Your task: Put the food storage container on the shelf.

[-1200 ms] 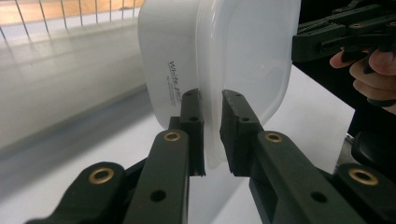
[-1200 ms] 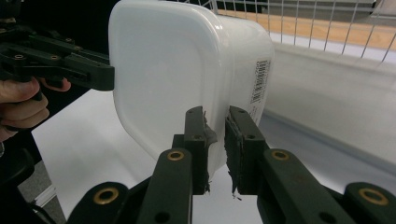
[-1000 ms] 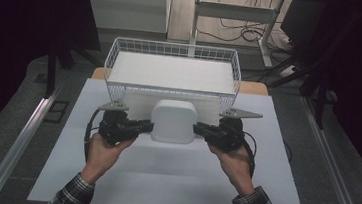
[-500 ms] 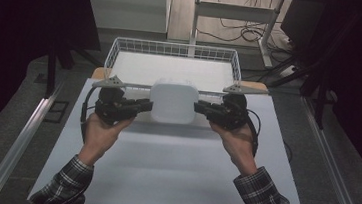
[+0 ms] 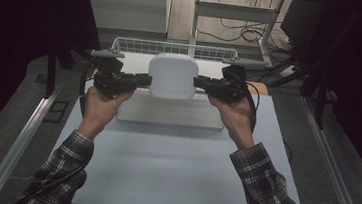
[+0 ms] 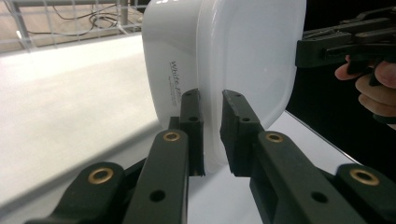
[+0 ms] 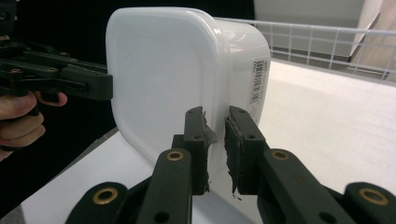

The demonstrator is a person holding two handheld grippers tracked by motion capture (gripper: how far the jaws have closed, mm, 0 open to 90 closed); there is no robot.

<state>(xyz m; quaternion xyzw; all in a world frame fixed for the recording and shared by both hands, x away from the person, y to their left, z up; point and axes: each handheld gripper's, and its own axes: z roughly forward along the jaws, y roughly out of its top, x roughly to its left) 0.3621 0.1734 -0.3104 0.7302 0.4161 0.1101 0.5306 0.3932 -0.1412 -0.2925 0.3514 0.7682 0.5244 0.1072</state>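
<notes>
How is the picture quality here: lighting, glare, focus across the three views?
High view: dim, black surrounds, lit table, white container sharp enough. Left gripper view: container bright but not blown out, its small print legible, tabletop washed out. Right gripper view: barcode label slightly soft, wire basket readable.

You're at a flat white rectangular tabletop (image 5: 172, 171), lit from above, w/ dark surroundings left & right. Grey speckled floor (image 5: 12, 116) around it, plus a long silver metal rail (image 5: 25, 137) on the left and another (image 5: 333, 172) on the right. Behind: pale wood floor (image 5: 227, 16), tangled black cables (image 5: 240, 35), a grey metal stand (image 5: 238, 12), a white cabinet (image 5: 128, 6).
</notes>
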